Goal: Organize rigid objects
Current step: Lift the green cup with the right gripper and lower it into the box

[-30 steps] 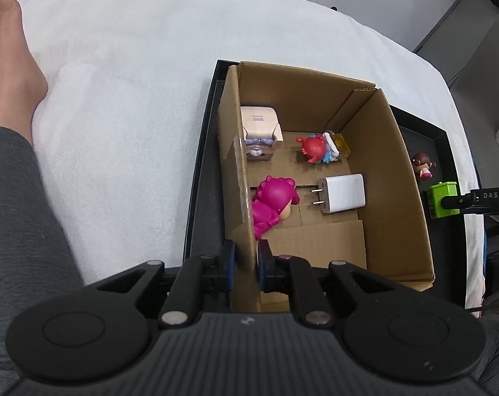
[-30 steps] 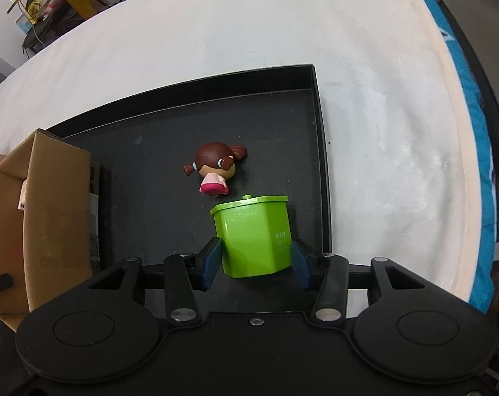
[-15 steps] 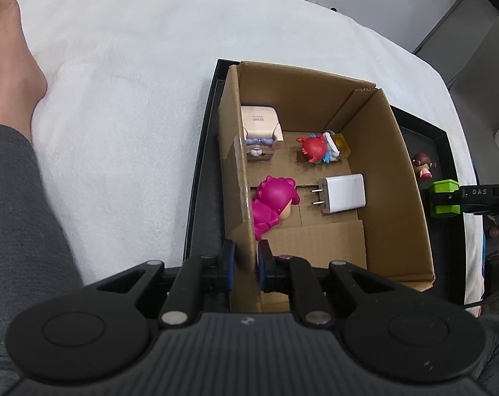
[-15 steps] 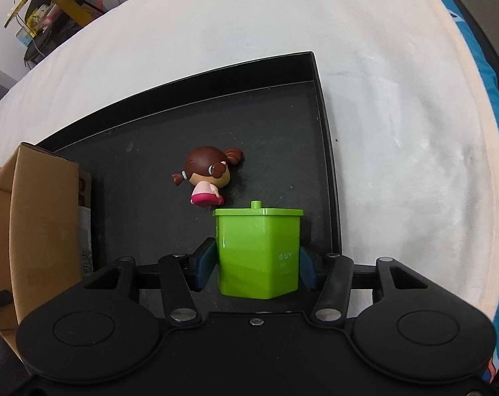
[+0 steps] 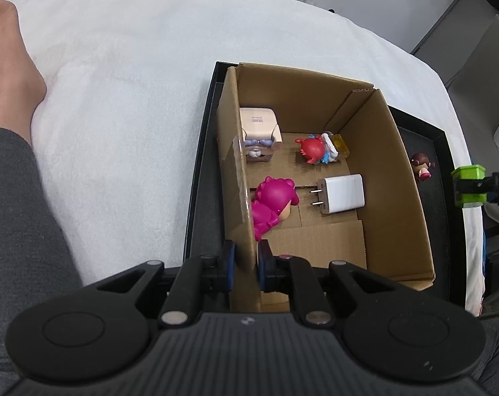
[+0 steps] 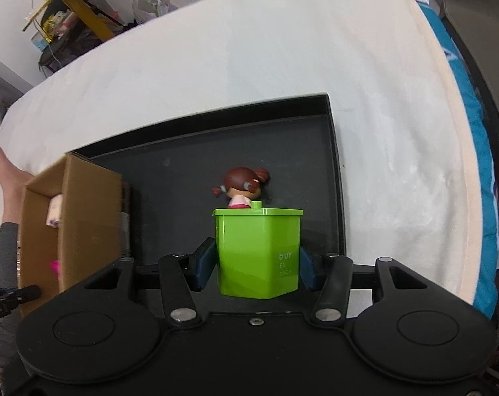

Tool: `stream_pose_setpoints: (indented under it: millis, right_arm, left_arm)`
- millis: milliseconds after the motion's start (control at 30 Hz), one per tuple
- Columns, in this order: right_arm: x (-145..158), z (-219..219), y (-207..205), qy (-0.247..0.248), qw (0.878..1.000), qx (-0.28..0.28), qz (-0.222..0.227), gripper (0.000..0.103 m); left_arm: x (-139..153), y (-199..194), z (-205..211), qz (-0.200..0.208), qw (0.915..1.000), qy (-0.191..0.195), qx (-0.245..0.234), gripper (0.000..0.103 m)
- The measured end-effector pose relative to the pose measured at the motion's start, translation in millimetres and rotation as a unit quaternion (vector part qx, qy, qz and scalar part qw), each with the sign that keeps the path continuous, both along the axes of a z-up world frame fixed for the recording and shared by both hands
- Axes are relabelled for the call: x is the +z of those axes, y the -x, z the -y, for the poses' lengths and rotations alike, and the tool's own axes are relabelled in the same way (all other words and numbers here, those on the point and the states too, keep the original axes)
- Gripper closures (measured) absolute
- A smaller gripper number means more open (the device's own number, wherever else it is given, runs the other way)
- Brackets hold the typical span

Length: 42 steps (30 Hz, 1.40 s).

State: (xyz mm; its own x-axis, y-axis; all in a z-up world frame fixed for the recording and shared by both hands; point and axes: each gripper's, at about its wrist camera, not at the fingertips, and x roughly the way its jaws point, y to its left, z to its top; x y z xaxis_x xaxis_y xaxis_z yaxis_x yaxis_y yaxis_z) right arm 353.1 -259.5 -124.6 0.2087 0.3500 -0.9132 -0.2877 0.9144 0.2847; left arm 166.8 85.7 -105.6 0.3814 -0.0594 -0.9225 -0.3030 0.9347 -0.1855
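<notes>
My left gripper [image 5: 246, 265] is shut on the near left wall of the cardboard box [image 5: 239, 178], which stands in a black tray [image 5: 198, 178]. Inside the box lie a pink doll [image 5: 270, 203], a white charger [image 5: 341, 193], a red figure [image 5: 312, 148] and a beige toy [image 5: 259, 132]. My right gripper [image 6: 256, 264] is shut on a green lidded bin [image 6: 259, 252] and holds it above the tray [image 6: 183, 158]. A brown-haired doll [image 6: 244, 186] lies on the tray behind the bin. The bin also shows in the left wrist view [image 5: 469, 186].
The tray sits on a white bed cover [image 5: 117, 99]. A person's leg [image 5: 15, 198] and bare foot lie at the left. The box also shows at the left of the right wrist view [image 6: 74, 227]. The bed's blue edge [image 6: 477, 165] is at the right.
My right gripper has lifted the green bin up off the tray and levelled out. The left gripper and the box have not moved.
</notes>
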Motion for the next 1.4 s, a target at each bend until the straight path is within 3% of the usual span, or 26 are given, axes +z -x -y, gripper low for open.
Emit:
stream_pose_setpoints:
  millis: [833,1400]
  right_arm:
    - [75.2,-90.8,39.5,-0.011,0.997,0.063,0.05,0.052]
    - [80.6,-158.4,77.3,-0.003,0.995,0.088,0.052,0.052]
  left_arm:
    - [0.4,0.4,0.6,0.004,0.9996,-0.003,-0.028,0.09]
    - [-0.9,4.4,-12.6,0.016,0.9986,0.03,-0.041,0.088]
